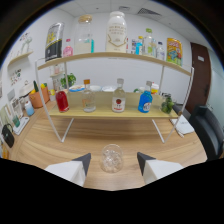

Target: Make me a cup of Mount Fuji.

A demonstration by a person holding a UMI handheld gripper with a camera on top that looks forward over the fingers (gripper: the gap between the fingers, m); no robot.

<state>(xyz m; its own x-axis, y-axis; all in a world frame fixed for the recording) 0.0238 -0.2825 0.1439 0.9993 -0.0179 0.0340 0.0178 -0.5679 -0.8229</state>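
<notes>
We are looking along the gripper (113, 161) at a clear, rounded drinking glass (111, 158) with a faceted look, which is standing upright on the pale wooden counter (60, 142). The two dark-tipped, white-bodied fingers (83, 162) are spread apart, with the glass sitting between them and a visible gap on either side, so nothing is being gripped. We cannot make out whether the glass is holding anything; its walls are only showing glints and reflections. The lower bodies of the fingers are being cut off by the dark rim of the view.

Beyond the glass, a white wire-framed shelf with two wooden boards (115, 111) is standing on the counter. On its lower board we are seeing a bottle of red liquid (62, 99), a clear bottle with an orange cap (88, 96), a clear bottle with a red label (119, 97) and a blue bottle (145, 100). The upper board is carrying a large white jug (116, 32) and other containers whose labels are too blurred to read. A dark chair (209, 127) is partly showing at the right.
</notes>
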